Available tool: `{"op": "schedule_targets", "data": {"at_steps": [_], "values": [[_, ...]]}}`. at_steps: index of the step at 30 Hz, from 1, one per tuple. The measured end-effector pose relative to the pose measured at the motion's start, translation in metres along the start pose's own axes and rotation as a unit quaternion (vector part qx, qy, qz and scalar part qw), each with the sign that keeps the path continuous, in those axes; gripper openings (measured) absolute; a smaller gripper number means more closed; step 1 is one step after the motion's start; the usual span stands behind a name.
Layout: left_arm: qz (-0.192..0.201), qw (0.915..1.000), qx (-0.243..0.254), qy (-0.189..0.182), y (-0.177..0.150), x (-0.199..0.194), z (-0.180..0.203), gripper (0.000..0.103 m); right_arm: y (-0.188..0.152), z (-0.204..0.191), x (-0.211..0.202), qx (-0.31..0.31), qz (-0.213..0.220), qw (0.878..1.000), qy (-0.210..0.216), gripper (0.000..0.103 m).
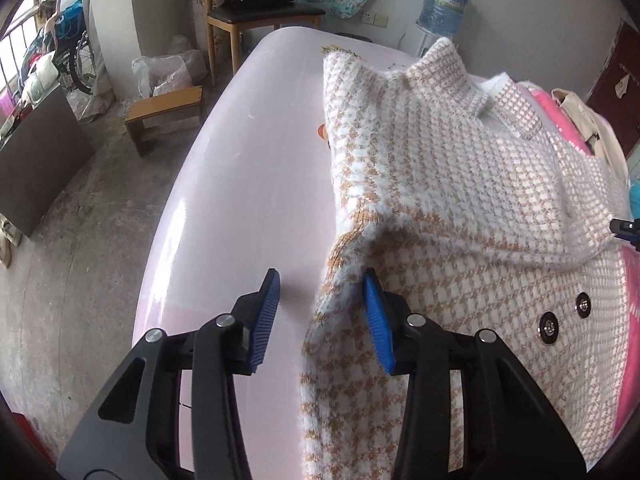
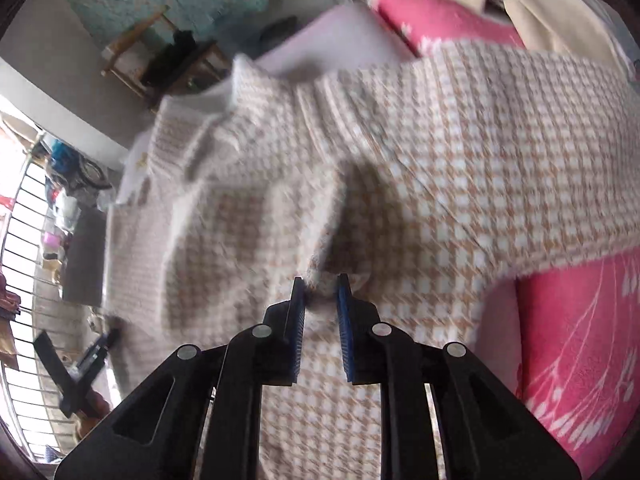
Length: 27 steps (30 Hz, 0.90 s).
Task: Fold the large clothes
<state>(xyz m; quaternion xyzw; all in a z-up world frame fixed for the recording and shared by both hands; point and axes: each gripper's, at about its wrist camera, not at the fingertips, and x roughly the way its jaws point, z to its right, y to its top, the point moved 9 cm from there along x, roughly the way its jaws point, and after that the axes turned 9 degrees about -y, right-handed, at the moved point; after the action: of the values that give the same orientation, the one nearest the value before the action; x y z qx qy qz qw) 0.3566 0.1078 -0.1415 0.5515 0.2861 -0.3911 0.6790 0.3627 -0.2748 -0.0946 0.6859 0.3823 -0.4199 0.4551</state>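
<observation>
A fluffy white and tan houndstooth sweater (image 1: 440, 160) with dark snap buttons (image 1: 548, 328) lies on a pale pink table (image 1: 240, 160), one part raised in a ridge. My left gripper (image 1: 322, 276) straddles the sweater's left edge. The fabric lies against its right pad (image 1: 376, 320), while the left pad (image 1: 266, 312) stands clear over bare table, so the jaws are open. In the blurred right wrist view, my right gripper (image 2: 320, 282) is shut on a pinched fold of the sweater (image 2: 440, 160) and holds it up.
A pink patterned blanket (image 2: 580, 340) lies under the sweater's right side, with a beige garment (image 2: 520, 0) behind it. Beyond the table's left edge are a wooden stool (image 1: 164, 112), a chair (image 1: 264, 16), plastic bags and concrete floor. A water bottle (image 1: 444, 4) stands at the back.
</observation>
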Motion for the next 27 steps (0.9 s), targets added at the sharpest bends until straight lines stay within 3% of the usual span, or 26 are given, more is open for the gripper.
{"op": "schedule_targets", "data": {"at_steps": [3,7,11,16,18,21,25,27], "values": [[-0.007,0.9990,0.033,0.029,0.009,0.007,0.000,0.040,0.011,0.006,-0.010,0.000,0.029,1.000,0.006,0.036],[0.004,0.9979,0.038,0.051,0.021,0.009,-0.005,0.037,0.034,0.000,-0.015,-0.011,0.048,0.999,0.015,0.043],[0.012,0.9997,-0.004,0.019,0.015,0.005,-0.013,0.037,0.038,-0.014,0.003,-0.019,0.027,0.999,0.021,0.043],[0.054,0.9950,-0.010,-0.083,0.018,-0.031,-0.008,0.039,0.040,-0.016,0.025,-0.031,0.009,0.999,0.005,0.043],[0.067,0.9932,-0.004,-0.095,0.031,-0.039,-0.005,0.042,0.037,-0.018,0.030,-0.044,0.006,0.999,0.004,0.043],[0.051,0.9938,-0.022,-0.097,0.062,-0.022,-0.006,0.042,0.036,-0.020,0.036,-0.059,0.007,0.998,-0.007,0.042],[0.028,0.9957,-0.037,-0.080,0.112,0.026,-0.006,0.041,0.037,-0.018,0.040,-0.069,0.021,0.997,-0.025,0.030],[0.012,0.9971,-0.039,-0.065,0.128,0.049,-0.005,0.040,0.036,-0.022,0.040,-0.083,0.031,0.996,-0.030,0.009]]}}
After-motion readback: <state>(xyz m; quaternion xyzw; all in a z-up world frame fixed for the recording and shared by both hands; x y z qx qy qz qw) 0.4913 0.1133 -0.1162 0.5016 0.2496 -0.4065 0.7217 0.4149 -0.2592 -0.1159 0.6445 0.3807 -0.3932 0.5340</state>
